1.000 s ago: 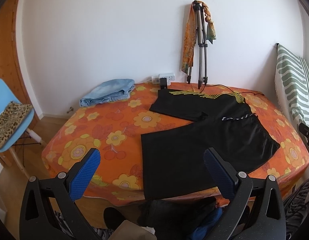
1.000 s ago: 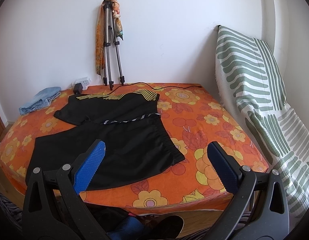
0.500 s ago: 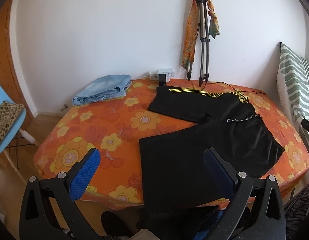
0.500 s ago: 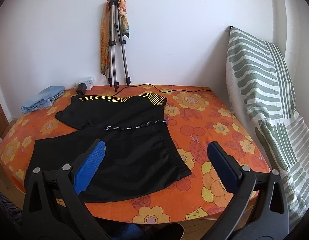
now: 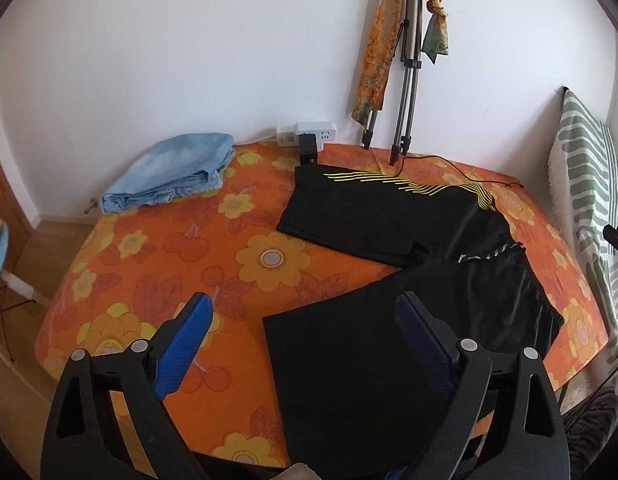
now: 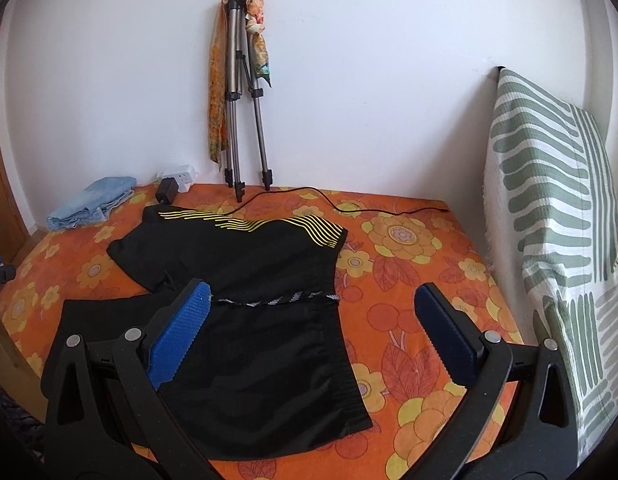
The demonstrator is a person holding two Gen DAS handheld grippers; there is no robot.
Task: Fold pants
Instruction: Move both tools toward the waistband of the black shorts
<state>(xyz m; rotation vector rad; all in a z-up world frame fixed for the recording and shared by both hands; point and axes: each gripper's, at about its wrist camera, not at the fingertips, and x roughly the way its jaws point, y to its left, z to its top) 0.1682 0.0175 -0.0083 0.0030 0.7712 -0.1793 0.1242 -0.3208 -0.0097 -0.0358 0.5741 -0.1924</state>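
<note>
Black, thin, faintly shiny fabric: the shorts (image 6: 245, 344) lie spread flat on the orange flowered tablecloth (image 5: 157, 264), legs splayed toward the left side and the waistband at the right, its gathered edge running along the near right side in the right wrist view. One leg, the far one, carries yellow stripes along its outer seam; the other lies nearest the person, its hem close to the table's front edge.

Both tongs are empty and spread wide. The left gripper (image 5: 305, 344) hovers over the hem of the near leg, and the right gripper (image 6: 309, 324) hovers over the waistband end, one finger above black cloth and the other above bare tablecloth. Neither touches anything yet.

My guess is that this cloth is light, limp and a bit slick (sportswear, by its sheen), so it should droop from any pinch and may slide over itself once doubled. The firmest places to hold are probably the elastic waistband and the stitched hems, where the layers are thicker. A sensible start would be pinching the near leg's hem corner with the left and the near waistband corner with the right, then carrying that leg over onto the striped one. The pads must catch both layers, or the underside will probably lag and wrinkle.
</note>
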